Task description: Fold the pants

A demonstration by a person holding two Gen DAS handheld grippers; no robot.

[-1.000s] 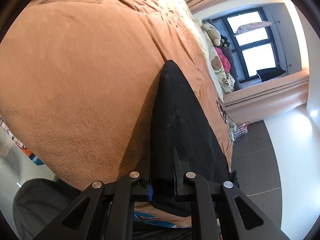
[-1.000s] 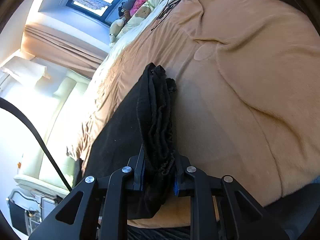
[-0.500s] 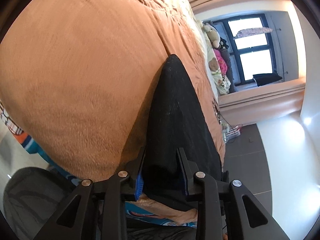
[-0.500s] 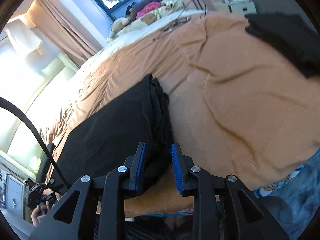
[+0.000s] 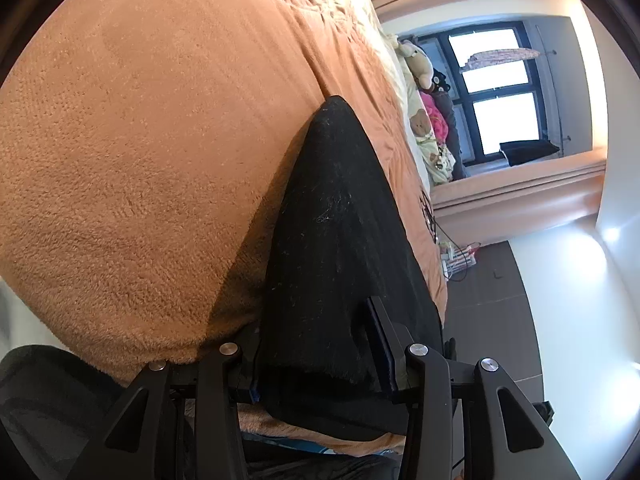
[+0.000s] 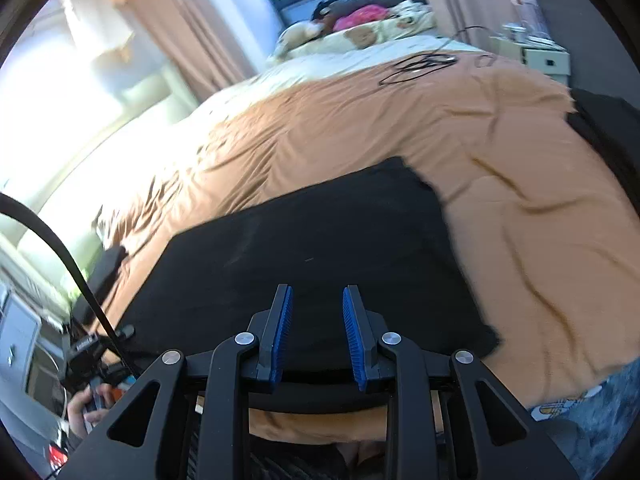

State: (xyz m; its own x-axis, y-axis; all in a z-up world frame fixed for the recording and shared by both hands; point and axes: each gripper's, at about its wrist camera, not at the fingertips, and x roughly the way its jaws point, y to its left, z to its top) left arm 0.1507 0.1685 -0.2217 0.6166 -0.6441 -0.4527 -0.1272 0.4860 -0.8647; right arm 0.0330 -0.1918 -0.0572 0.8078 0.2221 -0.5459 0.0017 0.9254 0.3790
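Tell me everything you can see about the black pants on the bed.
The pants are plain black, of a soft, slightly fuzzy fabric with some lint. In the right wrist view they lie flat, folded into a rough rectangle, on the brown blanket near the bed's front edge. The right gripper is open above them, holding nothing. In the left wrist view one end of the pants lies between the spread fingers of the left gripper.

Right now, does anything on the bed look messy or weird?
A little. The black pants lie flat, but their near edge hangs over the edge of the brown blanket. A tangled black cable sits loose near the pillows. The left tool has the pants between its open fingers.
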